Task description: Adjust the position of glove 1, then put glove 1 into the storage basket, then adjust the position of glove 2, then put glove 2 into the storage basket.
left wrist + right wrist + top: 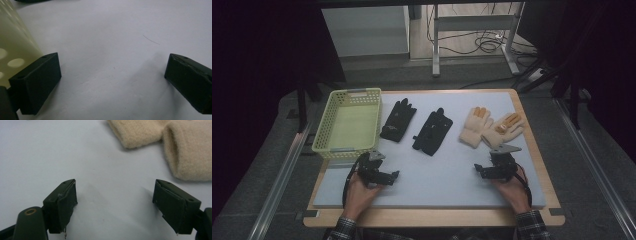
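Observation:
Two black gloves [398,120] [432,131] lie flat on the grey mat [437,175], right of a pale green basket [348,93]. Two cream gloves with orange fingertips [473,126] [503,127] lie side by side at the right. My left gripper [393,175] rests low on the mat just below the basket's near corner, its jaws wide apart with bare mat between them [112,67]. My right gripper [479,171] sits below the cream gloves, also open with nothing in it [115,192]. The cuffs of the cream gloves [140,132] [190,155] lie just beyond its jaws.
The basket's perforated wall [15,45] stands close beside my left gripper's left jaw. The mat lies on a wooden table [432,218] whose front edge is near the person's hands. Cables and a metal frame [472,35] lie on the floor behind the table.

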`<state>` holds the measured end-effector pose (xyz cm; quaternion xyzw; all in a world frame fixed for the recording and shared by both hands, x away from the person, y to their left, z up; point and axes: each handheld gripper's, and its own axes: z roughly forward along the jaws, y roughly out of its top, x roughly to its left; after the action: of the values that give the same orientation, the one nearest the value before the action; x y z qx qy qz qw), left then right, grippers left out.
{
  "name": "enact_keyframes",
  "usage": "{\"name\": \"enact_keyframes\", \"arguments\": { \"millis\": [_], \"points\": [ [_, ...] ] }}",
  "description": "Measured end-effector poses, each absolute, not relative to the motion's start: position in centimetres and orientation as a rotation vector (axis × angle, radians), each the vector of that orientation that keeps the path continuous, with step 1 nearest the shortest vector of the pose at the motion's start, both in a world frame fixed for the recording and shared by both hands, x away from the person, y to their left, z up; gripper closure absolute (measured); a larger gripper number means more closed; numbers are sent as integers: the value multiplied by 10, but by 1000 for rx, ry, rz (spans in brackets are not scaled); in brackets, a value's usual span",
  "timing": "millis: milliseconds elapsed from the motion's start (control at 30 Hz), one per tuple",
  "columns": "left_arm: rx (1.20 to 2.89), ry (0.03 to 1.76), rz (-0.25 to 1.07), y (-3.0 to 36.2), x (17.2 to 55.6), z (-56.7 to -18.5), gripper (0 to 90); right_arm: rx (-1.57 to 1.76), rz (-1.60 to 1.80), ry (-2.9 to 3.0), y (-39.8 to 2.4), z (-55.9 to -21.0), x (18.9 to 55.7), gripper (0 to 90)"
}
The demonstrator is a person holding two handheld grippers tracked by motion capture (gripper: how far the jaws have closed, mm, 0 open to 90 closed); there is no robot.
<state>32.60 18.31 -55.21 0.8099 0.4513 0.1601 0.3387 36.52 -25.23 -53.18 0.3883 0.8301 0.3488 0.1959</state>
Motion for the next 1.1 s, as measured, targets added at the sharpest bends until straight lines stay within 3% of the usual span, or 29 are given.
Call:
{"name": "enact_keyframes", "arguments": {
  "millis": [1100],
  "points": [
    [2109, 1173, 417, 184, 326, -552, 11, 1100, 973, 2324, -252, -531, 366, 182]
  ]
}}
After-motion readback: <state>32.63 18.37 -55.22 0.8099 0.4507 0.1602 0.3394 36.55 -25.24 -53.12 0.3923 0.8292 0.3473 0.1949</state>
